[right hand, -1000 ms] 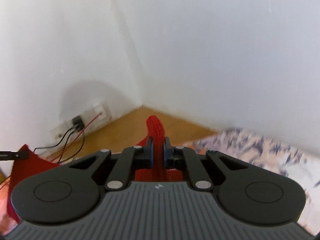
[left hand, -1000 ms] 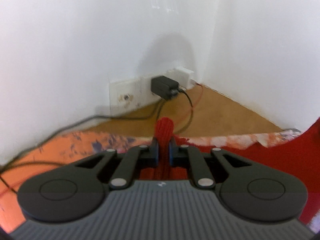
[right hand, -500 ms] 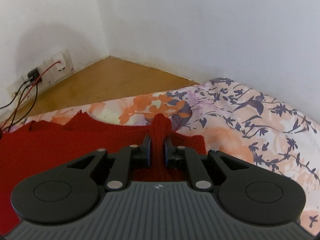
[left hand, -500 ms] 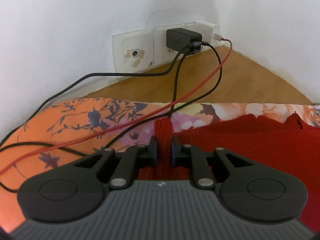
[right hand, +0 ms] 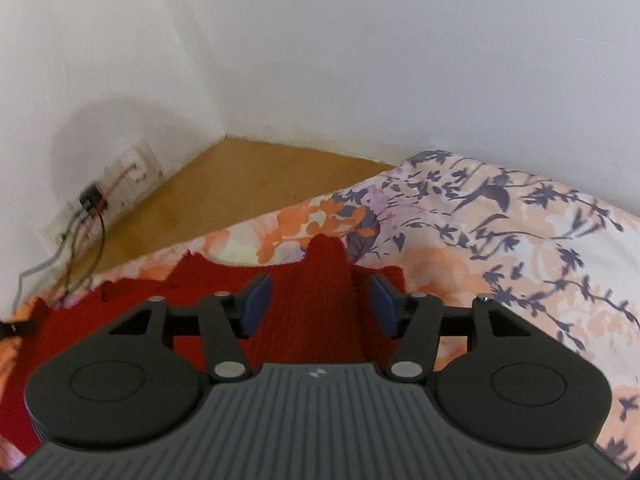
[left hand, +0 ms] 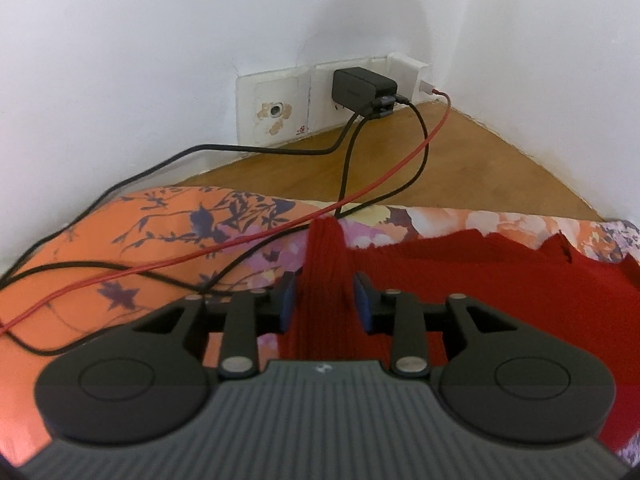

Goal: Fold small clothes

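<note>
Red Knit Laid Out, Both Tongs Spread

Where two white plaster walls (left hand: pixel 160 60) meet in a corner, a strip of bare brown wooden floor (left hand: pixel 460 168) runs along their base, and near to it lies a bed covered in an orange, pink and white sheet with dark blue floral print (right hand: pixel 520 240). On that sheet the red ribbed knit garment (left hand: pixel 480 272) is spread flat, its far edge close to the sheet's far border, with a small notch showing in that edge.

At the near left corner of the garment, the left tongs (left hand: pixel 325 300) stand with jaws parted, blue pads on either side of a raised ridge of red knit that rises between them; a gap shows on each side, so the pads are not pressing the cloth. At the garment's right corner, the right tongs (right hand: pixel 320 306) are spread wider, and a similar upright fold of knit stands between the pads, clear of both.

On the left wall sits a white socket plate (left hand: pixel 276 110) with a black plug-in charger (left hand: pixel 362 90) beside it. From there black cables (left hand: pixel 200 148) and a thin red cable (left hand: pixel 380 184) trail over the floor and across the left part of the sheet, ending just beside the garment's left corner.
</note>
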A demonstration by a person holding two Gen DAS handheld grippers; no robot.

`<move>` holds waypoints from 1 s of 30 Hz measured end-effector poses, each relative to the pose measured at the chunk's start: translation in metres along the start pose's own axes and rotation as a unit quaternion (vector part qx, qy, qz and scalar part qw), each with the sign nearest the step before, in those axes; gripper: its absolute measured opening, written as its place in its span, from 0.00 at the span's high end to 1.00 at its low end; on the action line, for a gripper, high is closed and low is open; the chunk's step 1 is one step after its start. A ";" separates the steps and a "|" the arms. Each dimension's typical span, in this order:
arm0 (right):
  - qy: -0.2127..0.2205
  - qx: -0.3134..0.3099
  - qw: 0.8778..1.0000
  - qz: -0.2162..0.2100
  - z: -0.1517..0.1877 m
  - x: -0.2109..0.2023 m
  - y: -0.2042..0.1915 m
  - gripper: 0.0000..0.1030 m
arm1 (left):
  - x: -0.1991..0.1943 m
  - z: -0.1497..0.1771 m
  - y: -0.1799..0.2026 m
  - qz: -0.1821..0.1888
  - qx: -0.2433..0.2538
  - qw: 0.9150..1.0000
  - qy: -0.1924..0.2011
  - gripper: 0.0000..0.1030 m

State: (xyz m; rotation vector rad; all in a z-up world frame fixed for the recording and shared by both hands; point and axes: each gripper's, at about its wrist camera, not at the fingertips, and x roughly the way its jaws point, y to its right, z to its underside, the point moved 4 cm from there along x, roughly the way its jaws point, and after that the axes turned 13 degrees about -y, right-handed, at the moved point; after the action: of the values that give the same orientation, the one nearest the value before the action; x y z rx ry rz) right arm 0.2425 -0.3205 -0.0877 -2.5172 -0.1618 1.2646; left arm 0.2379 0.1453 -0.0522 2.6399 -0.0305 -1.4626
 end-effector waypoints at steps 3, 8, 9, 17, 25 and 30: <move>0.004 0.021 1.000 -0.012 0.002 -0.015 0.008 0.38 | -0.015 0.006 0.001 -0.007 0.007 1.000 -0.008 0.63; 0.003 0.049 0.998 -0.025 0.012 -0.037 0.022 0.26 | -0.037 0.017 0.005 -0.001 0.007 1.000 -0.024 0.60; 0.001 0.053 0.998 -0.029 0.015 -0.041 0.025 0.26 | -0.041 0.020 0.007 0.003 0.008 1.000 -0.026 0.60; -0.026 0.059 0.996 -0.058 0.042 -0.055 0.032 0.19 | -0.066 0.045 0.034 0.035 0.006 0.998 -0.053 0.59; -0.051 0.052 0.994 -0.078 0.058 -0.053 0.037 0.18 | -0.074 0.076 0.060 0.037 0.001 0.996 -0.078 0.59; -0.068 0.047 0.993 -0.083 0.064 -0.044 0.043 0.17 | -0.073 0.093 0.069 0.024 -0.012 0.995 -0.091 0.59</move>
State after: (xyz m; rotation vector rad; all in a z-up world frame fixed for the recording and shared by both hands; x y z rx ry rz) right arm 0.1630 -0.3572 -0.1038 -2.2860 -0.3284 1.3429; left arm 0.1230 0.0738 -0.0312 2.4612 -0.0919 -1.6723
